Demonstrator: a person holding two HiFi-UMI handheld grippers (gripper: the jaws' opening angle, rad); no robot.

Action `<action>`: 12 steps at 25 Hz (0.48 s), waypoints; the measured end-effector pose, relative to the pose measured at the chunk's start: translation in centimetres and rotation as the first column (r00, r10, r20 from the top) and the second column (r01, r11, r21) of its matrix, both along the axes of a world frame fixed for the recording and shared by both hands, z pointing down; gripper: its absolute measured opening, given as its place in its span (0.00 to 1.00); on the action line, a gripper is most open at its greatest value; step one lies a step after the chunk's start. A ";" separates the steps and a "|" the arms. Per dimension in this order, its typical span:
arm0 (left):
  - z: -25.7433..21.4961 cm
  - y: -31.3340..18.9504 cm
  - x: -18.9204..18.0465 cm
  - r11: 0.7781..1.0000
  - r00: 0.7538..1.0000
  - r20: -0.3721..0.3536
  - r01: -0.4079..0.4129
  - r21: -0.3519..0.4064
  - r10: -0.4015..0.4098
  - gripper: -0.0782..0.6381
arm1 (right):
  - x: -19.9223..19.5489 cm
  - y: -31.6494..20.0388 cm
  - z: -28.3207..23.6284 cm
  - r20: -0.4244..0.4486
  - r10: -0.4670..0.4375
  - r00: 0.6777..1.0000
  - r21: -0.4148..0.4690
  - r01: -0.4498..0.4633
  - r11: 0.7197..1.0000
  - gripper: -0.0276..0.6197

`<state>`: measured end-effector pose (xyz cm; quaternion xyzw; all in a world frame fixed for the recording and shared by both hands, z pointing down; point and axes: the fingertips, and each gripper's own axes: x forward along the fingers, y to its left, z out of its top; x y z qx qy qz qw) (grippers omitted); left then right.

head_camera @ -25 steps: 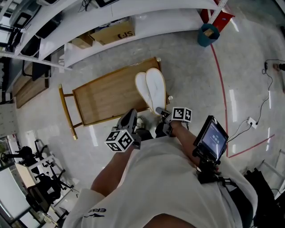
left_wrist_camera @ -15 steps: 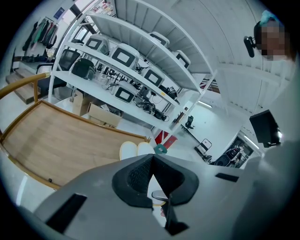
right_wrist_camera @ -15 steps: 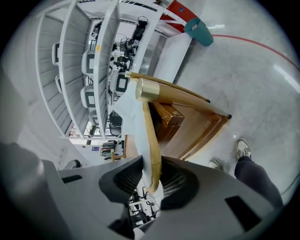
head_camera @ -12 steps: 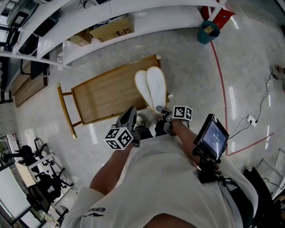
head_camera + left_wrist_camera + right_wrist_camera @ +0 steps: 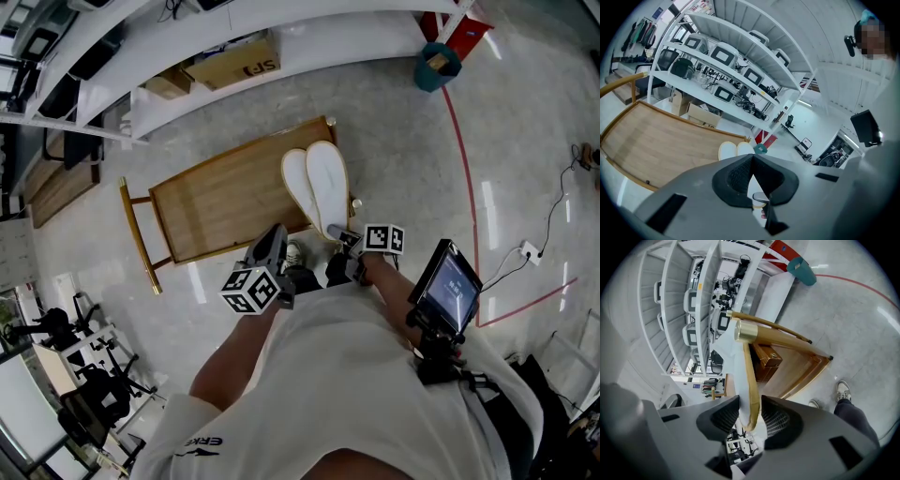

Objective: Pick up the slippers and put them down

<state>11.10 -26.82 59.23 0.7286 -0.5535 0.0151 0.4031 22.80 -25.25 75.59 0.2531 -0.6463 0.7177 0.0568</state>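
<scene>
Two grippers to follow, starting far left. Nothing between the fingers (image 5: 736, 176) of the left gripper (image 5: 753, 164): pressed together, empty, parked short of the wooden bench (image 5: 216, 202) and clear of the action.

Moving across the bench top to its right end: there, the pair of white slippers (image 5: 319, 183), side by side, near ends seemingly poking just past the bench edge.

On to the right gripper (image 5: 751, 414), right at those near ends. Just been spreading the fingers (image 5: 780, 420) here, with the tan-edged sole between them yet clamped by neither pad. So a let-go, by the look of it, not a hold. Looks like the put-down half of the job, nearly finished.

To finish cleanly: widen a touch more, then back straight out along the line of the sole, no lift, no sideways drag. Worth minding that overhang, since one snag from a pad could mean dragging the pair off the bench. Best to keep the left gripper idle meanwhile.
</scene>
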 end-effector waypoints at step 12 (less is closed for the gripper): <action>0.8 0.7 0.2 1.000 1.000 -0.014 0.019 -0.005 -0.019 0.11 | 1.2 0.0 -0.6 -0.020 -0.029 0.999 0.056 0.030 0.998 0.29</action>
